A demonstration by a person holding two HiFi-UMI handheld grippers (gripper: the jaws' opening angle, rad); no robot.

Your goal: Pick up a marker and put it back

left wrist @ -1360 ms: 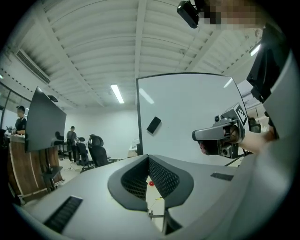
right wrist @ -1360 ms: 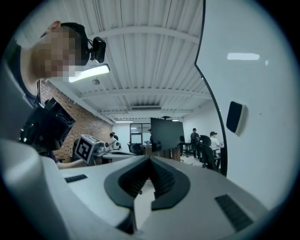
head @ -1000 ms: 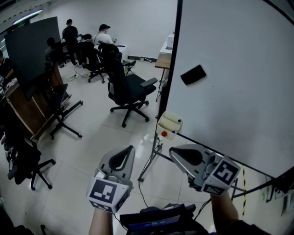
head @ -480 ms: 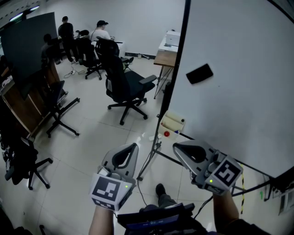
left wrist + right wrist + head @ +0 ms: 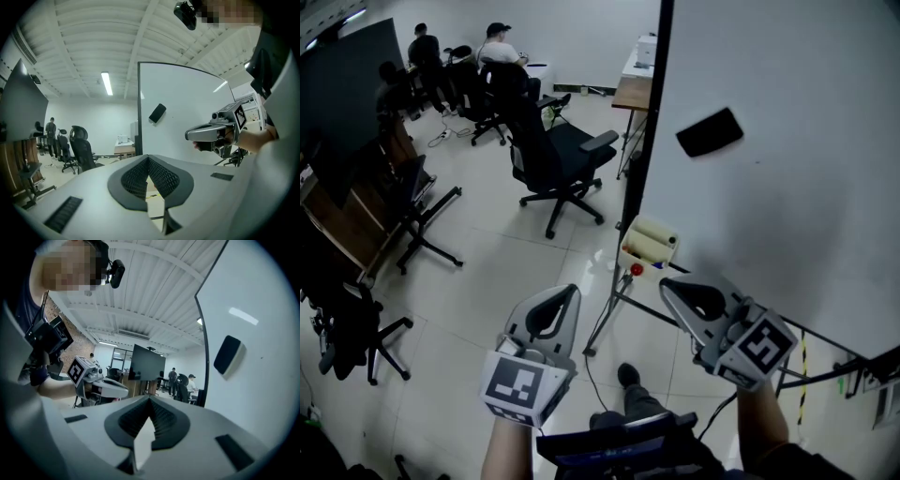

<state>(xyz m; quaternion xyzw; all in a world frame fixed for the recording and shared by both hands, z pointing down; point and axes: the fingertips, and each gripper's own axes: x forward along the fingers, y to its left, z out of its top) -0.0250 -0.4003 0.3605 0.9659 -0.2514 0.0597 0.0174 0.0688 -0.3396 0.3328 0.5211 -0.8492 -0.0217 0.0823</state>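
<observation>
While left gripper (image 5: 571, 290) and right gripper (image 5: 667, 286) hover empty, jaws pressed together, nothing is picked yet; probable red marker (image 5: 636, 270) sits at whiteboard (image 5: 787, 187) lower corner; pick-up and return both remain.

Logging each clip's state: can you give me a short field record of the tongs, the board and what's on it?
Left tongs: shut, empty
Right tongs: shut, empty
Whiteboard: upright, ahead on the right
Eraser: stuck on whiteboard, upper part
Office chair: on floor, left of whiteboard
Task stage: nothing picked up
</observation>
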